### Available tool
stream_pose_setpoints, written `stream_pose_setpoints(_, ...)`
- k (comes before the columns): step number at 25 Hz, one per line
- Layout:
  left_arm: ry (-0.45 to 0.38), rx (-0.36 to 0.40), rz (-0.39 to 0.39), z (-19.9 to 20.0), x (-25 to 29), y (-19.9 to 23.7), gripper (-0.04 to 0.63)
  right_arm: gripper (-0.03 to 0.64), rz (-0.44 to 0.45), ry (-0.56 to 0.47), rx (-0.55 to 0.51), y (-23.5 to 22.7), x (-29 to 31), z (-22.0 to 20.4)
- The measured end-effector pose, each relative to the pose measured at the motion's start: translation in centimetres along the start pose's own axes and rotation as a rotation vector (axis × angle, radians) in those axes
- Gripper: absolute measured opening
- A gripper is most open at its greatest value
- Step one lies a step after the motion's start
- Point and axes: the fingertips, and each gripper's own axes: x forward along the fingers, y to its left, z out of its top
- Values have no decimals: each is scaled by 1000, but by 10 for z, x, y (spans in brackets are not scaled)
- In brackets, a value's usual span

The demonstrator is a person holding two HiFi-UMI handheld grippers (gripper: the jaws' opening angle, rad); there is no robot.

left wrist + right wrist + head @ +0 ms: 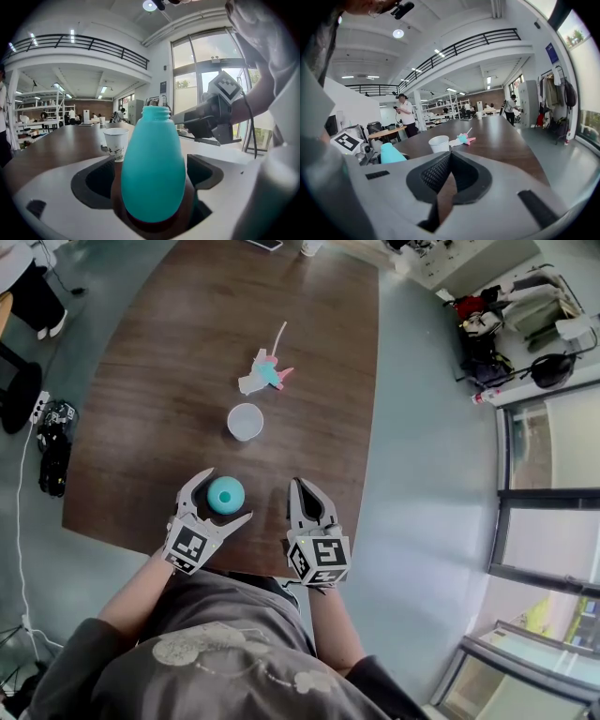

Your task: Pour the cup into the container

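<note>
A teal bottle point(225, 494) with an open threaded neck stands upright near the front edge of the brown table point(159, 381). My left gripper point(227, 495) is open, its jaws on either side of the bottle point(152, 168) with a gap at each pad. A white paper cup point(245, 421) stands upright just beyond the bottle; in the left gripper view the cup point(115, 144) shows behind the bottle's left side. My right gripper point(299, 486) is shut and holds nothing, just right of the bottle. In the right gripper view its jaws point(449, 161) meet, with the cup point(438, 143) ahead.
A small pile of white, teal and pink items point(264, 371) lies on the table beyond the cup. Another cup point(310, 247) stands at the table's far end. The table's front edge point(234, 570) is right at my body. A person point(406, 116) stands beyond the table.
</note>
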Motion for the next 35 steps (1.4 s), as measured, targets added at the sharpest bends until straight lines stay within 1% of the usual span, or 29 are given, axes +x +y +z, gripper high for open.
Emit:
stream_pose_setpoints(4,-18,23,-14,3,3,-1,469,-12,7,14,-4,1,7,-3)
stream_pose_setpoints(9,-16,48,-18,3,7,-1,468,-12,11,22,-4,1,13,-4)
stream_pose_setpoints(17,29,57,-55,-8,12,-8,468,-12,15,30,-9,-1,21,-5)
stream_pose_setpoints(22,29,36,-57,-8,14,-7,462,-12,27,40,-23,0,31,-5)
stream_pose_setpoints(25,24,32,-48,-6,13,-4,424,-12,36,48,-27,1,38,-6)
stream_pose_setpoints(29,17,31,-52,-5,14,-5,422,-12,50,58,-30,1,49,-9)
stream_pose_setpoints(31,12,32,-53,-5,15,-5,419,-12,67,78,-46,1,58,-12)
stream_pose_setpoints(32,7,32,-53,-5,15,-5,419,-12,85,93,-70,1,64,-15)
stream_pose_setpoints(34,1,33,-54,-3,15,-4,417,-12,150,114,-150,5,79,-19)
stream_pose_setpoints(35,0,34,-56,-2,15,-4,417,-6,199,120,-185,10,87,-22)
